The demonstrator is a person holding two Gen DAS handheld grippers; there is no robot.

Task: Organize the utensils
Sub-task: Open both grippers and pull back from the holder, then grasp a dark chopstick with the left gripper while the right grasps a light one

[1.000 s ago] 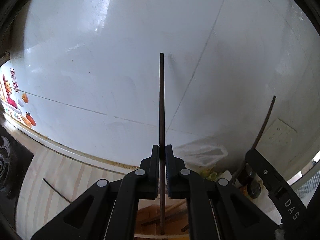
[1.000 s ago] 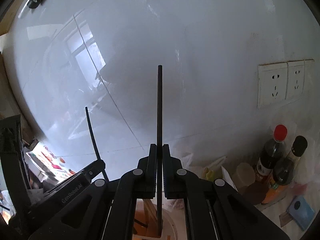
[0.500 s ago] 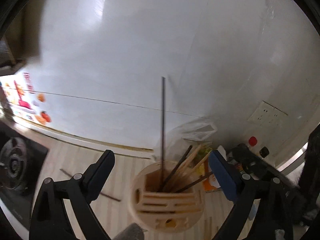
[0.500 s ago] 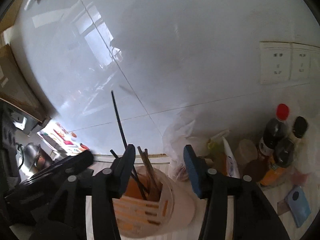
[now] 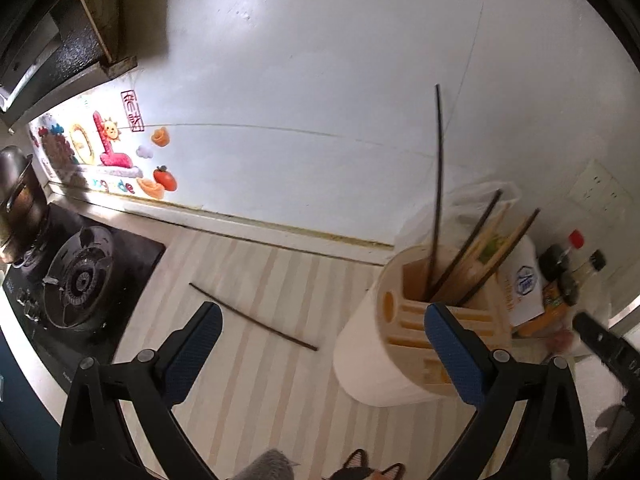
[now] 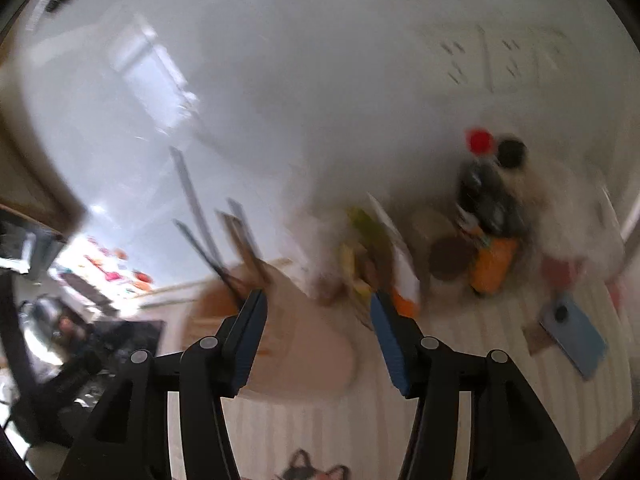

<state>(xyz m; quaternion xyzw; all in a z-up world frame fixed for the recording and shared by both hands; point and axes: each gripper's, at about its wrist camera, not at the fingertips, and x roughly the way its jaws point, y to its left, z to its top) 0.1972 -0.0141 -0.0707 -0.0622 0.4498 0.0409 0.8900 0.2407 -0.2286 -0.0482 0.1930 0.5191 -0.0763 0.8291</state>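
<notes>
A beige round utensil holder (image 5: 400, 344) stands on the striped counter, with several chopsticks (image 5: 438, 184) standing in it. One dark chopstick (image 5: 252, 317) lies loose on the counter to its left. My left gripper (image 5: 322, 344) is open and empty, above the counter between the loose chopstick and the holder. My right gripper (image 6: 318, 328) is open and empty; its view is blurred and shows the holder (image 6: 280, 332) low and left of centre with chopsticks (image 6: 200, 208) sticking up.
A gas hob (image 5: 76, 280) and a pot (image 5: 16, 196) sit at the left. Sauce bottles (image 5: 568, 264) and a white packet (image 5: 520, 280) stand right of the holder by the tiled wall. A blue flat item (image 6: 572, 336) lies at the right.
Both grippers were shut on a chopstick each a second ago. They opened, left the chopsticks in the holder, and have drawn back and upward. The right view is now blurred by motion.
</notes>
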